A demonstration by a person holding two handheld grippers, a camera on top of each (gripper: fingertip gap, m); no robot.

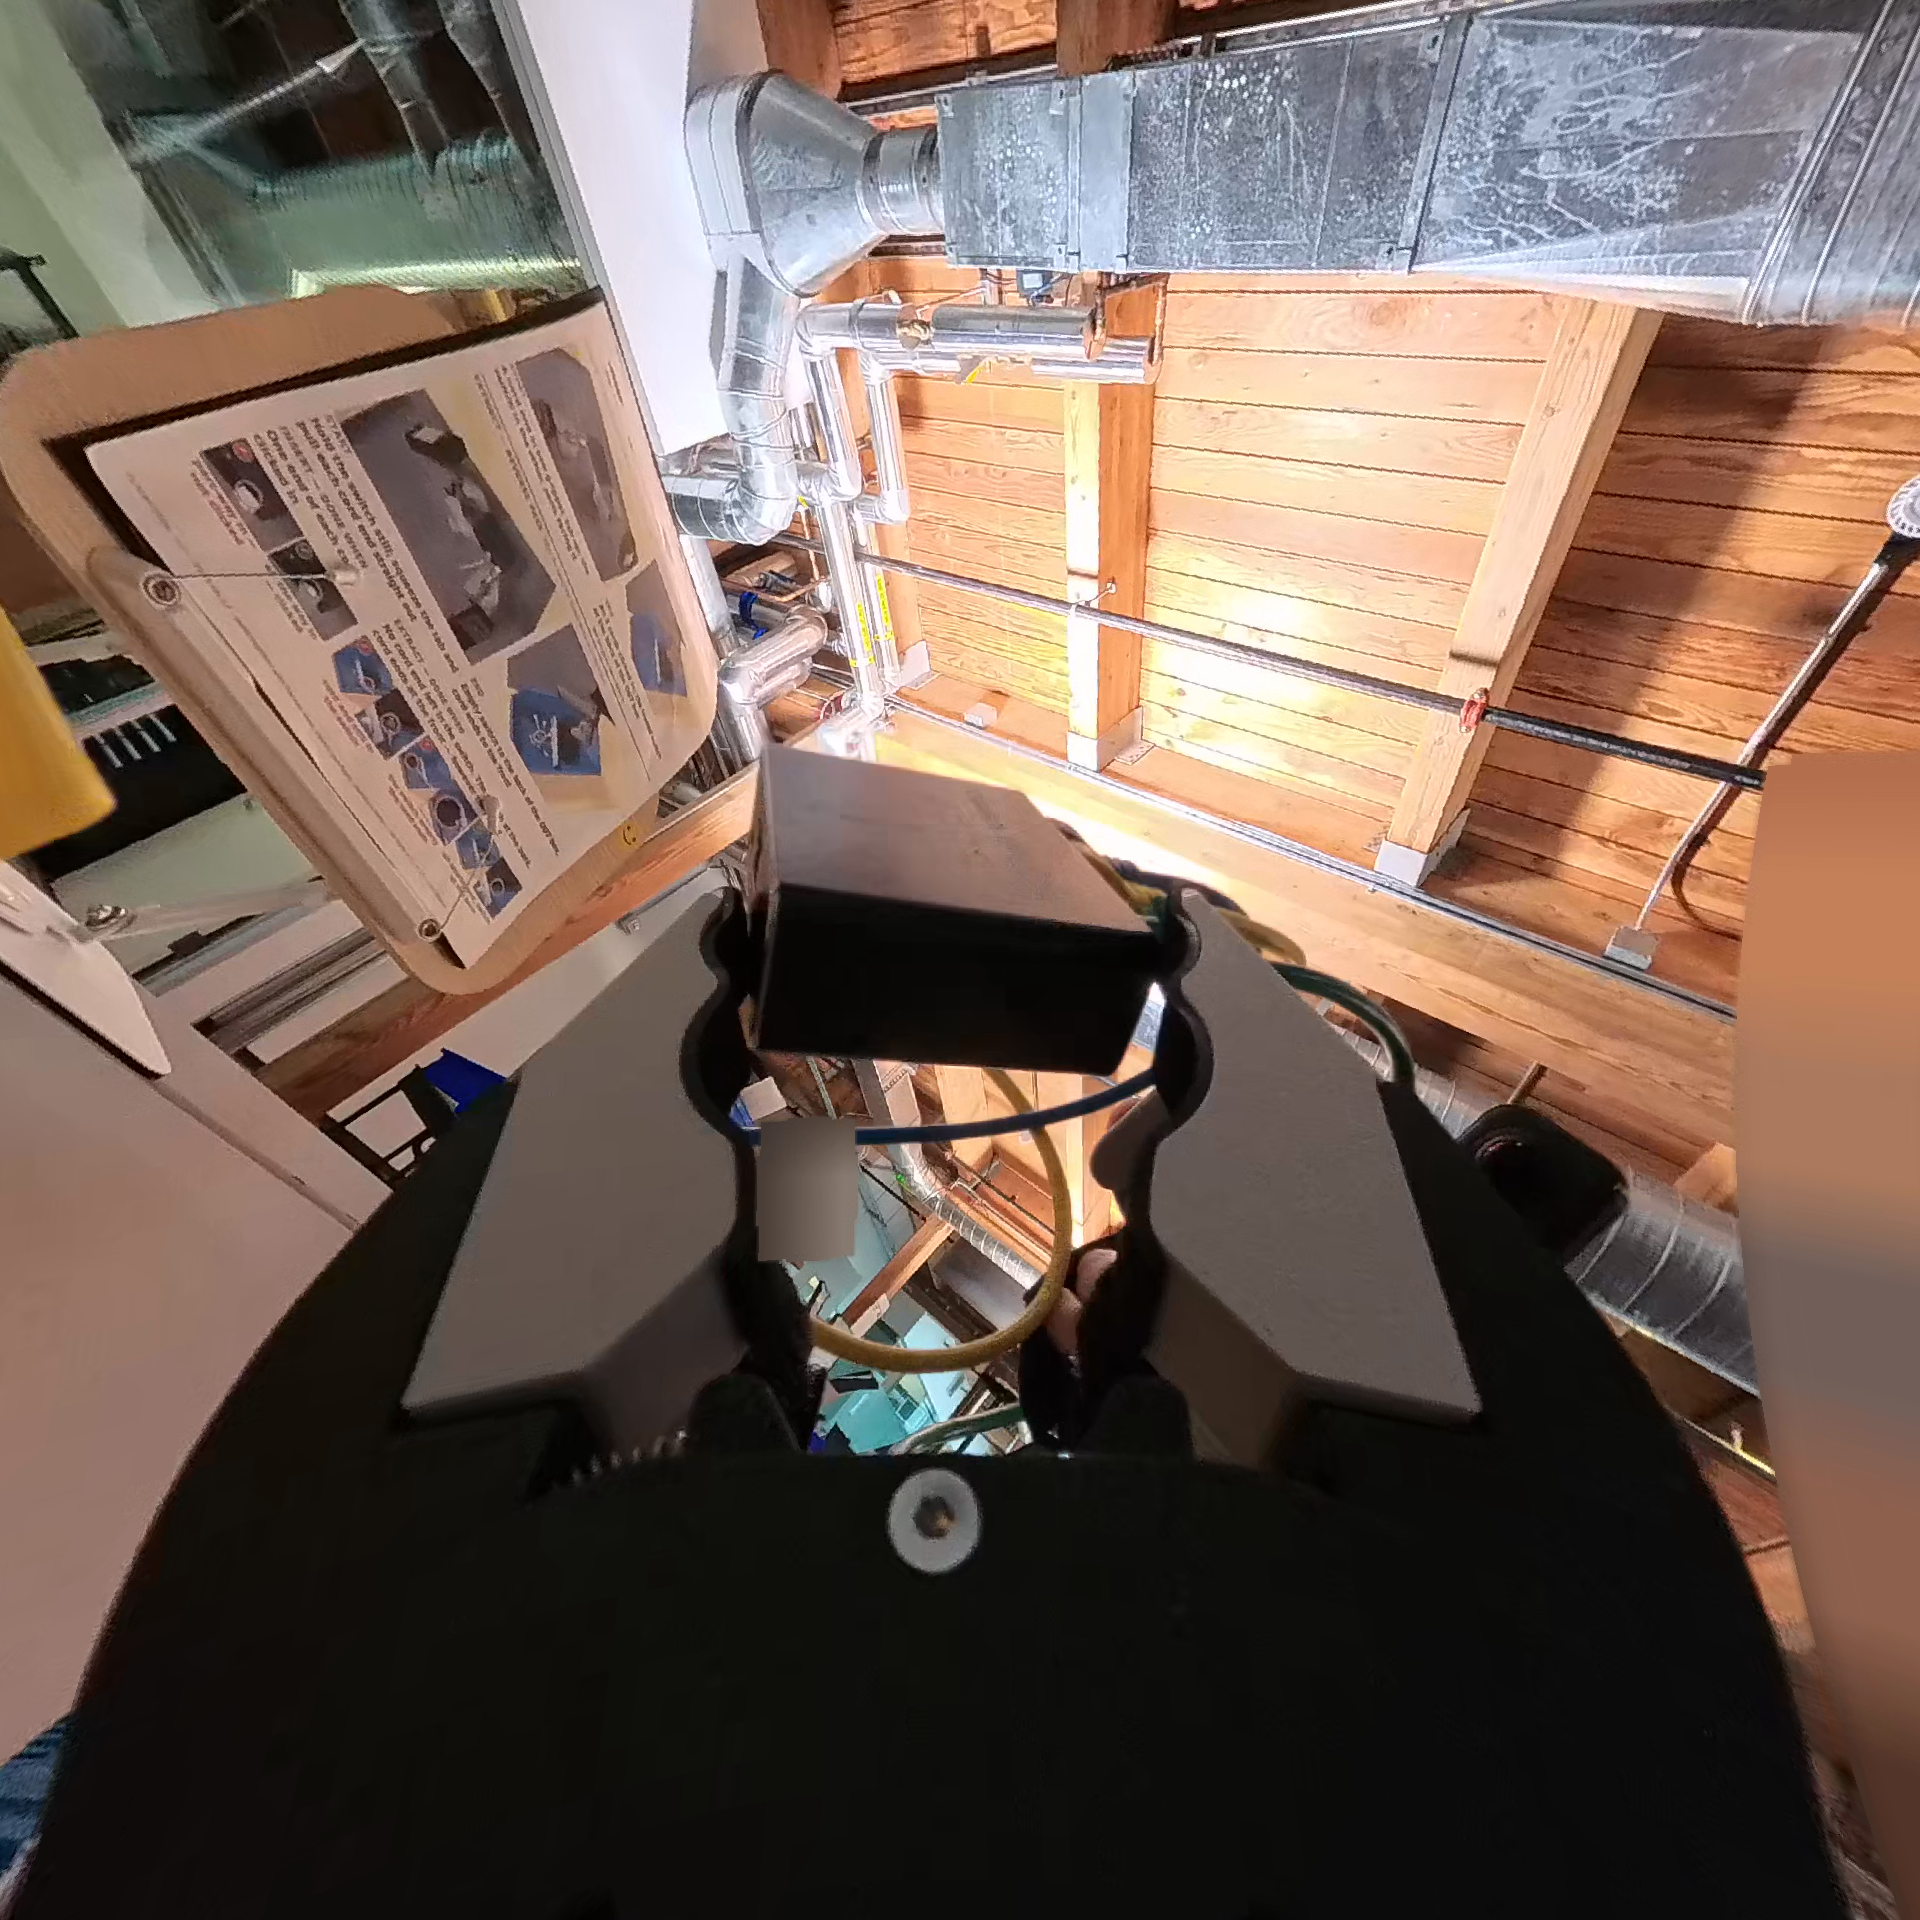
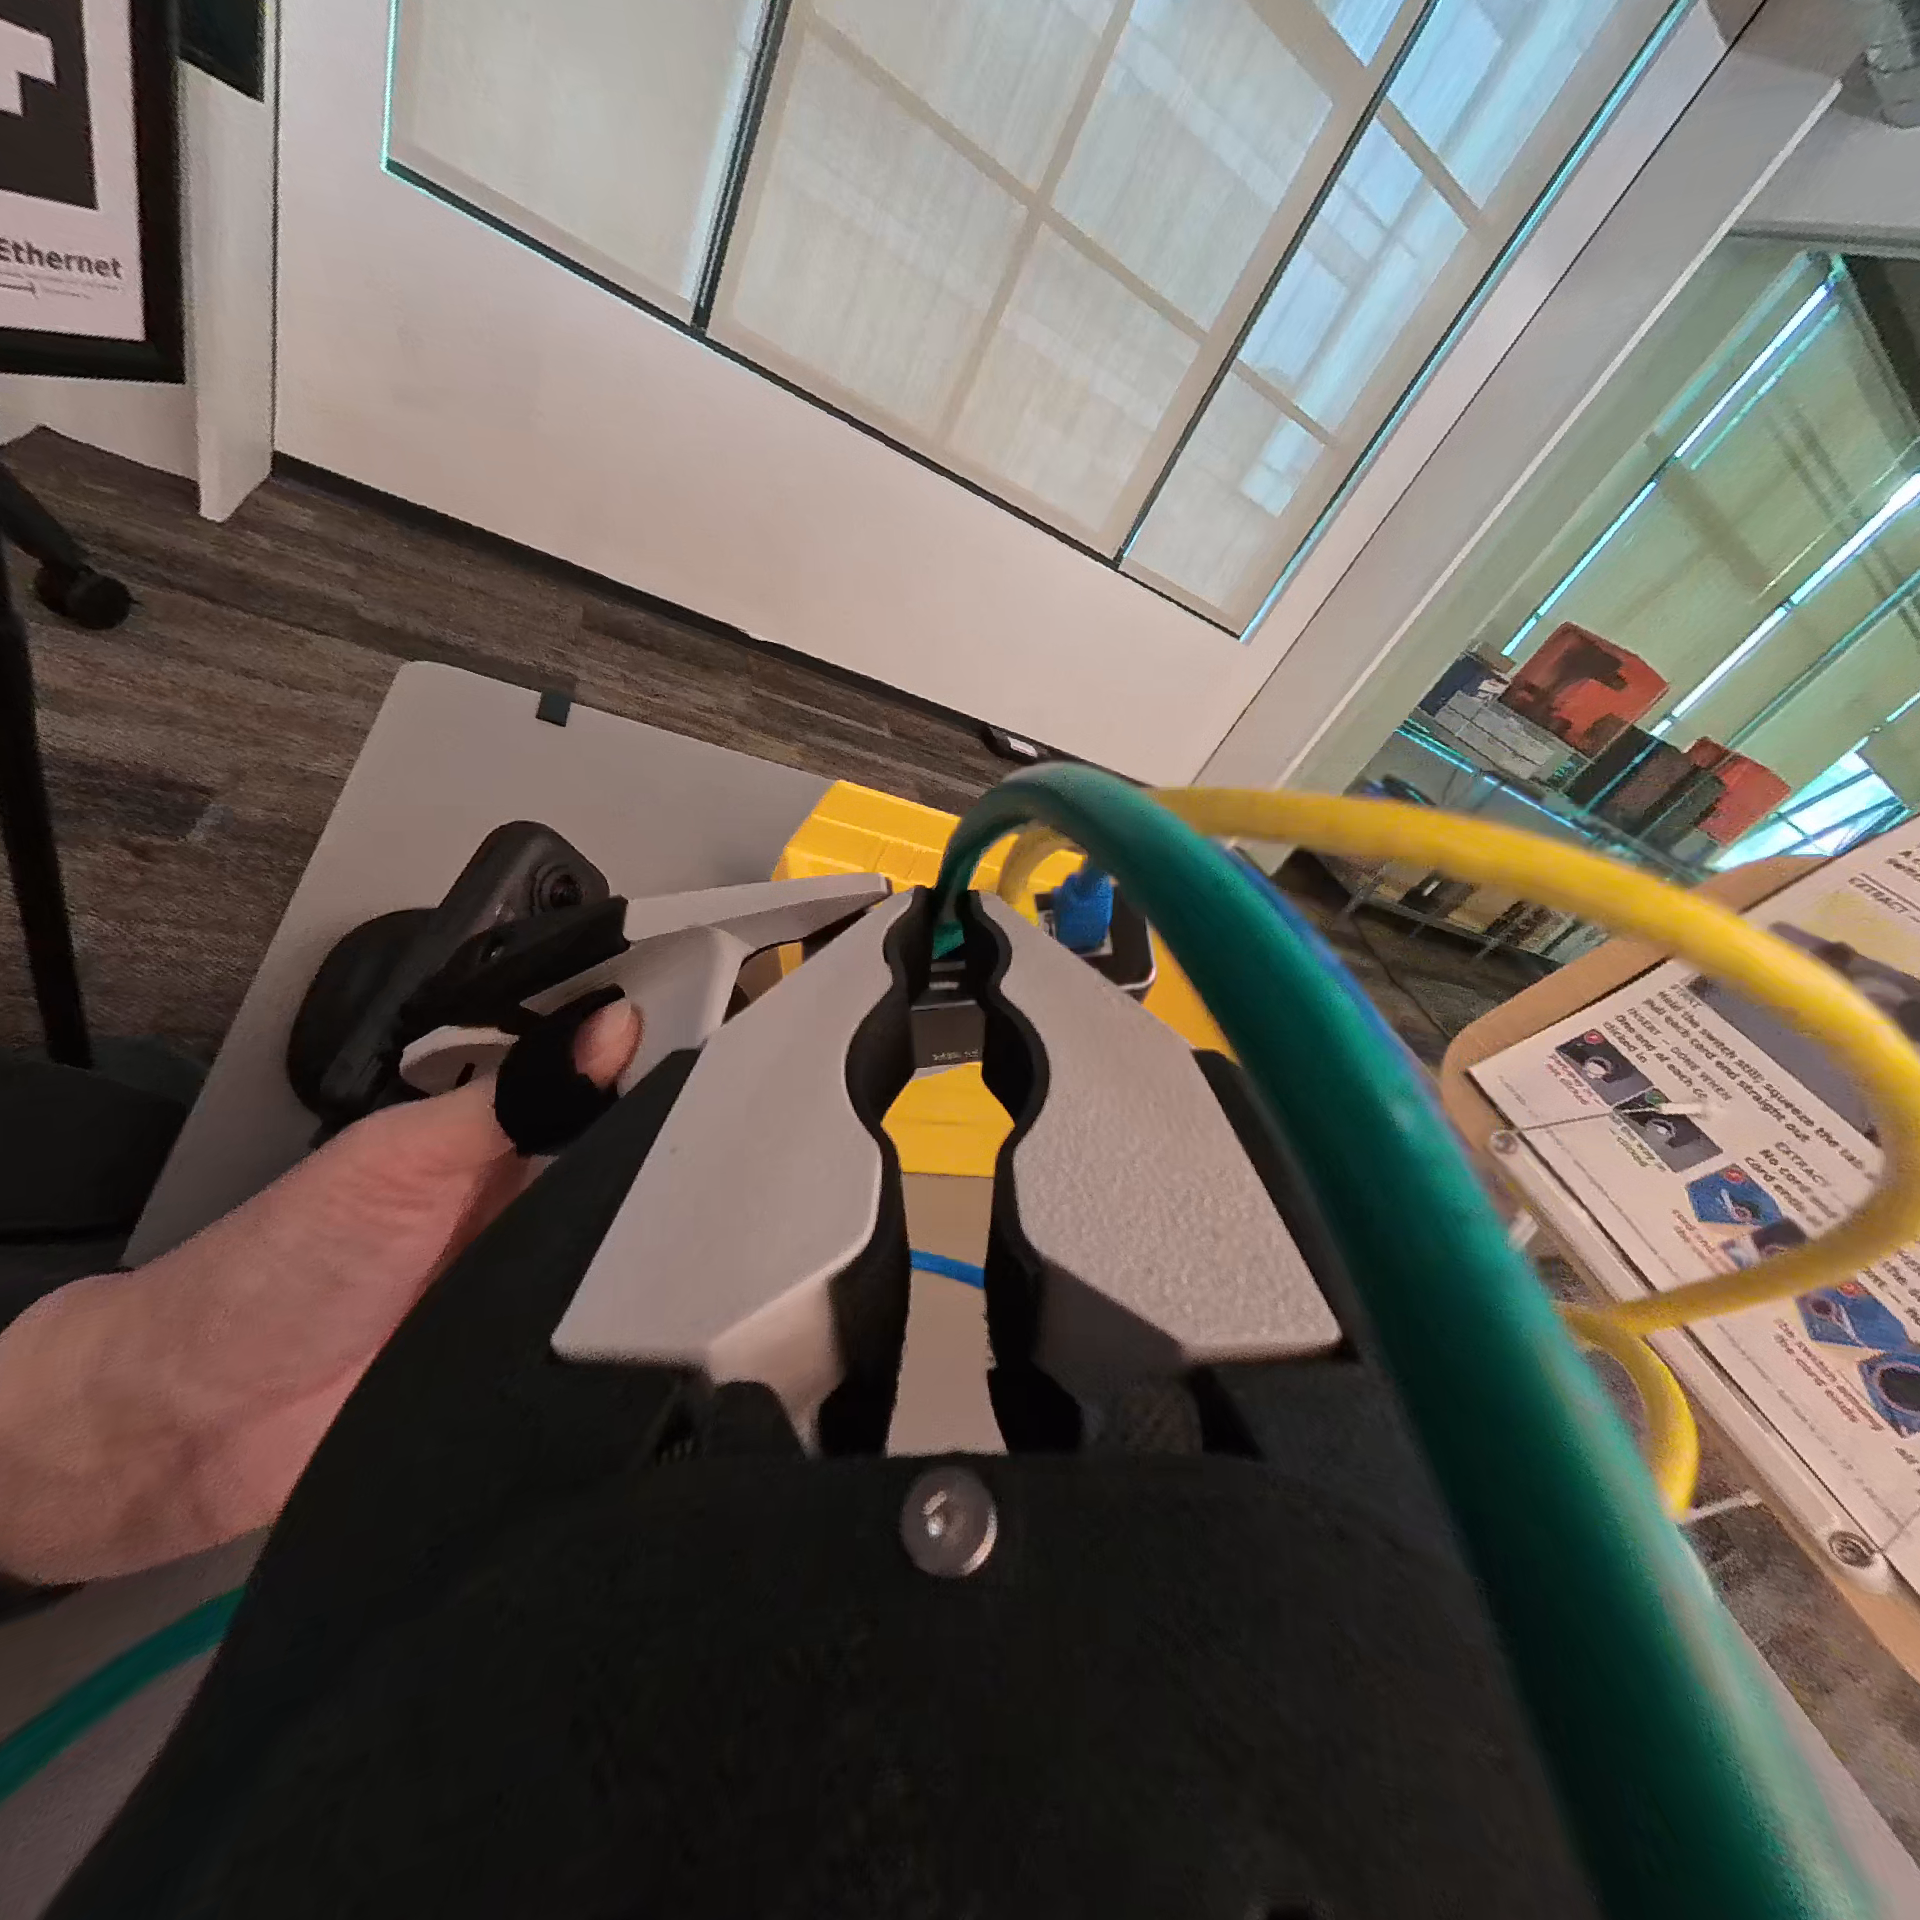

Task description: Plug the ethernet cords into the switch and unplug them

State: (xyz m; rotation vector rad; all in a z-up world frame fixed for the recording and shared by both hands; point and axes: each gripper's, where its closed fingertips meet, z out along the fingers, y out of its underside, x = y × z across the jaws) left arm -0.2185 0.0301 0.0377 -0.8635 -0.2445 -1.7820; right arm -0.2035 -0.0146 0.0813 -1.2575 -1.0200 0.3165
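Observation:
My left gripper [image 1: 956,920] points up toward the ceiling and is shut on the black switch [image 1: 935,904], clamping its two sides. Yellow [image 1: 1049,1247], blue [image 1: 987,1127] and green [image 1: 1371,1023] cords loop behind the switch. In the right wrist view my right gripper [image 2: 940,909] is shut on the green cord's plug [image 2: 948,943] at the switch's port face [image 2: 951,1029]. The green cord [image 2: 1351,1091] arcs back over the gripper. A blue plug [image 2: 1084,906] sits in the switch beside it. The yellow cord [image 2: 1558,862] loops to the right. A finger of the left gripper [image 2: 727,909] reaches in from the left.
A wooden board with an instruction sheet [image 1: 416,623] stands on the left, and it also shows in the right wrist view [image 2: 1714,1143]. A yellow box [image 2: 883,831] lies on the grey table [image 2: 520,790]. A person's hand [image 2: 260,1299] holds the left gripper.

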